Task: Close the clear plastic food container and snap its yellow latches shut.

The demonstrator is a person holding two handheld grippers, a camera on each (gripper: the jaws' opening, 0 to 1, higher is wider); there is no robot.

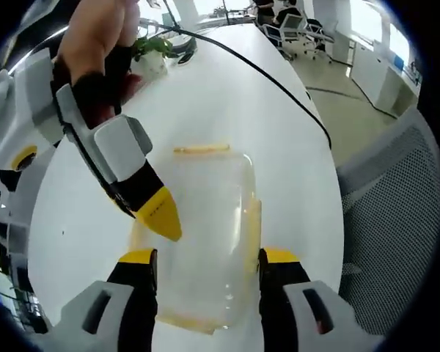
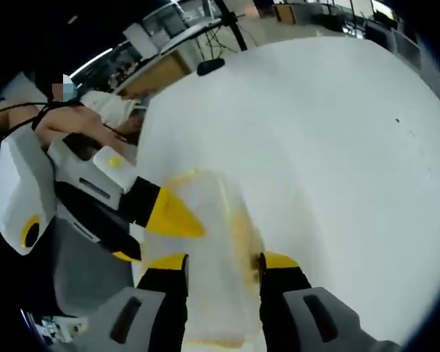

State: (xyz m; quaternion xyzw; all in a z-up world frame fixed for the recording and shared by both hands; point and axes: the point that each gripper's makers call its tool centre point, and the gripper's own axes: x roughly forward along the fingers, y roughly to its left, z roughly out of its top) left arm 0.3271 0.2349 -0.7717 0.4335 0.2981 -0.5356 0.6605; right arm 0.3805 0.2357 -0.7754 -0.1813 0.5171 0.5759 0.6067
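The clear container (image 1: 205,235) lies on the white table (image 1: 227,103), low in the frame centre. The left gripper (image 1: 207,258) stands wide open, jaws at both its sides. The right gripper (image 2: 221,262) is also wide open around the container (image 2: 209,242); its yellow tip (image 1: 160,214) touches the lid.

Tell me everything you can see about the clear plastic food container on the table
The clear plastic food container is a see-through, rounded-rectangular box lying flat on the white table. Yellow latches show along its edges, with another at its side. The lid appears to be on; whether the latches are snapped cannot be told. The left hand-held gripper has its open jaws on either side of it, and the right hand-held gripper's yellow tip presses at one edge.
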